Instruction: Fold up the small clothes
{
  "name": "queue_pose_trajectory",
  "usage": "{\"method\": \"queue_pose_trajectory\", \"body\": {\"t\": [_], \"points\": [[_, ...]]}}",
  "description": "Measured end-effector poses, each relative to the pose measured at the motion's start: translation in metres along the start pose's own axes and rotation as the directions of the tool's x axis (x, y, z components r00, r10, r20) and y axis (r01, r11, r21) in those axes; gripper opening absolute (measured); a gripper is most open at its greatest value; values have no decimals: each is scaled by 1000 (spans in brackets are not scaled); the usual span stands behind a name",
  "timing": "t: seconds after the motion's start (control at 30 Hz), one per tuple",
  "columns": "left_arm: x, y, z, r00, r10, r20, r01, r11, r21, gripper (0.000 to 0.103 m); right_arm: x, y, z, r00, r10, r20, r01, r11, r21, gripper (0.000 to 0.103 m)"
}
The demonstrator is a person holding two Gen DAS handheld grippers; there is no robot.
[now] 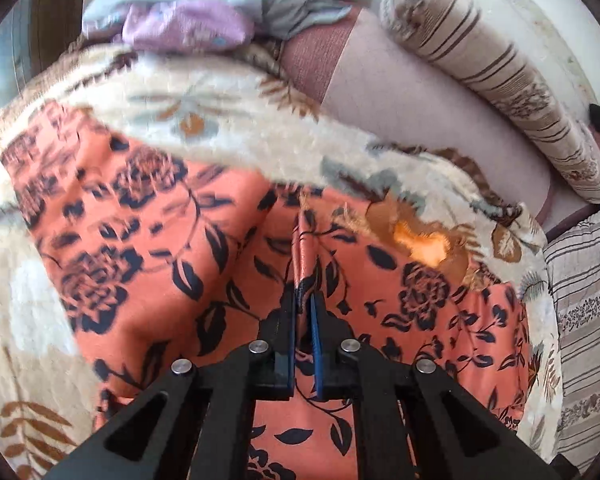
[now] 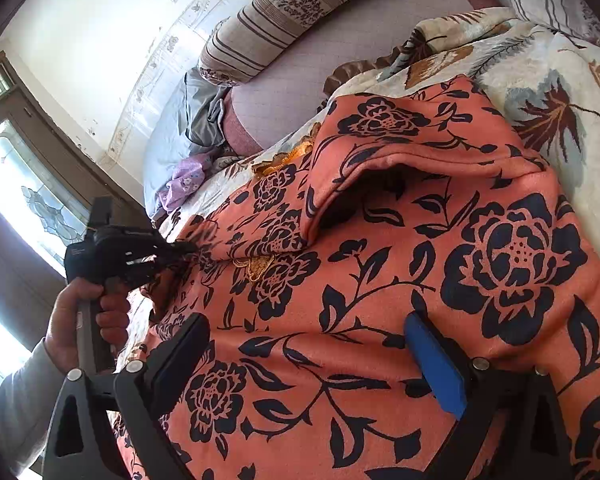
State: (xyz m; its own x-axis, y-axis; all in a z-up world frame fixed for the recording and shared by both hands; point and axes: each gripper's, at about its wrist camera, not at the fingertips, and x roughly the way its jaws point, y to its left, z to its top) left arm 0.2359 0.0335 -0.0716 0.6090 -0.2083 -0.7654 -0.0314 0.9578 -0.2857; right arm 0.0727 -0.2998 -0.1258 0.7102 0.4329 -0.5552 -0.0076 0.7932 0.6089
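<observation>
An orange flowered garment [image 2: 400, 280] lies spread over a leaf-print blanket [image 1: 228, 120] on the bed. The right gripper [image 2: 308, 364] gapes wide over the cloth, gripping nothing. The left gripper [image 1: 303, 304] is pinched nearly closed on a raised fold of the garment — a hand [image 2: 80, 320] grips its handle.

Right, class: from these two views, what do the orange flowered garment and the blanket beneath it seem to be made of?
Orange flowered garment: probably a soft, matte brushed knit or fleece; its thick rolled edge and lack of shine suggest this. Blanket: likely plush fleece; its surface looks fuzzy, with a leaf print. Neither fibre can be confirmed.
</observation>
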Motion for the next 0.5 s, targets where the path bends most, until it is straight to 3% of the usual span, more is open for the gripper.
{"method": "queue_pose_trajectory", "body": {"t": [0.07,0.1,0.13,0.2,0.27,0.3,0.4,0.5], "points": [[-34,-4,-6,996,-6,91,5,1000,14,7,0,0,0,1000,0,0,0,1000,-1,99],[-38,-3,-11,996,-11,85,10,1000,11,7,0,0,0,1000,-1,1,1,1000,-1,99],[-34,0,-18,998,-7,55,6,1000,17,7,0,1,0,1000,-3,0,3,1000,-2,99],[-13,14,-35,998,68,-15,-68,998,5,7,1,1,0,1000,-4,-3,4,1000,-5,100],[15,40,-53,984,117,-134,-126,990,-60,7,0,1,0,1000,2,-3,-2,1000,-1,100],[22,51,-60,986,93,-140,-107,990,-94,9,0,2,1,1000,3,-6,-3,1000,3,100],[12,50,-62,990,94,-108,-101,994,-53,10,4,10,12,996,-40,-76,40,999,-4,100],[12,53,-63,990,84,-117,-91,994,-57,10,-7,15,40,999,28,-45,-25,997,69,100]]}}
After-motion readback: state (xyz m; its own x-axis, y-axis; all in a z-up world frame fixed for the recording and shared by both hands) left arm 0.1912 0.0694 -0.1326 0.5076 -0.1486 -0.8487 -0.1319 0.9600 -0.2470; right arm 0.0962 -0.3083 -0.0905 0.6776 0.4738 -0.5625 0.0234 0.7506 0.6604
